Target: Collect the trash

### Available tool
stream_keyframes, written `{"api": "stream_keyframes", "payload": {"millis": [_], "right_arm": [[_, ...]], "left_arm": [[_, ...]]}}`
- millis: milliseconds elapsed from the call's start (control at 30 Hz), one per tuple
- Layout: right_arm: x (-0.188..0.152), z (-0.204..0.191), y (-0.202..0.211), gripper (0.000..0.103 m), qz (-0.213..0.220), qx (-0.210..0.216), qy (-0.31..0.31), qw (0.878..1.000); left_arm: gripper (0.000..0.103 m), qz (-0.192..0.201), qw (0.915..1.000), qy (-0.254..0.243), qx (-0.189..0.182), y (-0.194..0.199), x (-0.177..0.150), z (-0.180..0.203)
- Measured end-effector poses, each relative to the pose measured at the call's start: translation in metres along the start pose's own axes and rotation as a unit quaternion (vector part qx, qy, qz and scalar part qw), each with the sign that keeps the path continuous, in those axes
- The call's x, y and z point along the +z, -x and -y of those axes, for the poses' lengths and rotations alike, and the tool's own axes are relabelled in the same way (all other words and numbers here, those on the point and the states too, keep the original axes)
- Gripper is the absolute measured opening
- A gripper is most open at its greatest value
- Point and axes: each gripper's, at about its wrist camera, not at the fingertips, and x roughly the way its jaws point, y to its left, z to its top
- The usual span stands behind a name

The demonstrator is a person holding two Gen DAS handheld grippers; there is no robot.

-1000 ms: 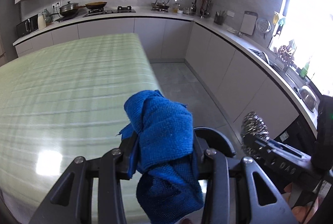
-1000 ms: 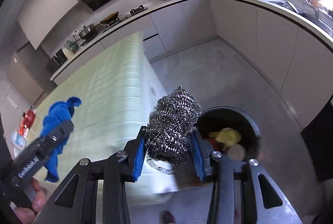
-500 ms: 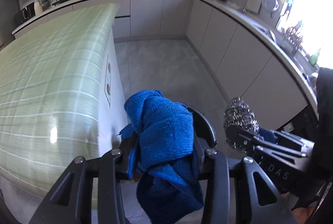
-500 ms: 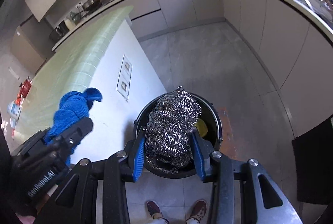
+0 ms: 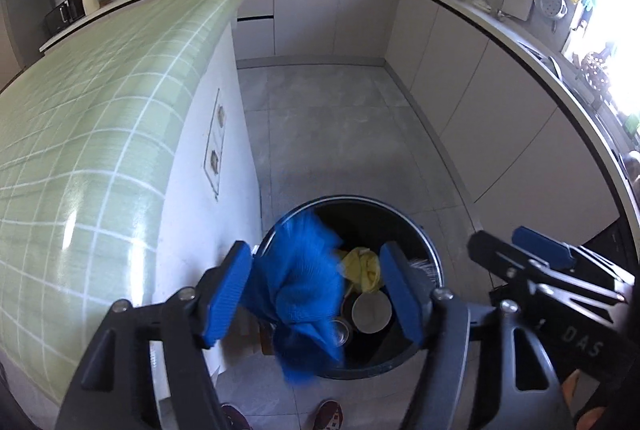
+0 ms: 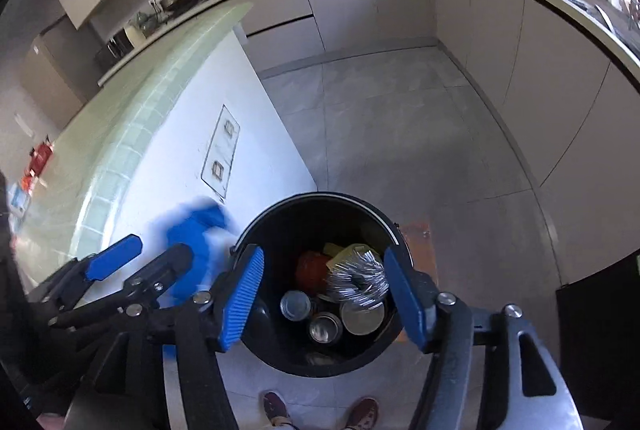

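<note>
A black round trash bin [image 5: 434,258] [image 6: 256,226] stands on the floor beside the island. My left gripper [image 5: 316,296] is open above it, and a blurred blue cloth [image 5: 300,290] [image 6: 192,234] hangs loose between its jaws over the bin's left rim. My right gripper [image 6: 324,300] is open over the bin. A steel wool scrubber [image 6: 358,280] lies blurred inside the bin on cans, a red item and a yellow rag [image 5: 362,268].
The green checked island top [image 5: 88,134] and its white side panel [image 6: 208,134] stand to the left. Grey cabinets [image 5: 480,102] line the back and right. The person's shoes [image 6: 320,410] show on the tiled floor below the bin.
Both grippers have opened above the bin. The steel wool has dropped from the right gripper into the bin. The blue cloth has come loose from the left gripper's jaws.
</note>
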Motion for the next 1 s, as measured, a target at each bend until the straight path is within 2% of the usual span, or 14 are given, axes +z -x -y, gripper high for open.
{"api": "stream_keyframes", "payload": {"millis": [333,633,833,1000], "right_arm": [[-0.007,0.001,0.061,0.065,0.033,0.014,-0.018,0.999],[-0.015,-0.036,0.096,0.067,0.04,0.039,-0.002,0.998],[-0.048,-0.067,0.125,0.072,0.05,0.047,-0.019,0.997],[-0.089,-0.112,0.152,0.073,0.061,0.036,-0.012,0.997]], "left_arm": [[0.069,0.045,0.9989,-0.004,0.007,0.069,0.005,0.003],[0.069,0.074,0.9971,0.008,0.019,0.118,0.001,-0.018],[0.073,0.098,0.9951,0.008,0.014,0.161,-0.023,-0.051],[0.076,0.111,0.9936,0.002,0.018,0.197,-0.049,-0.087]]}}
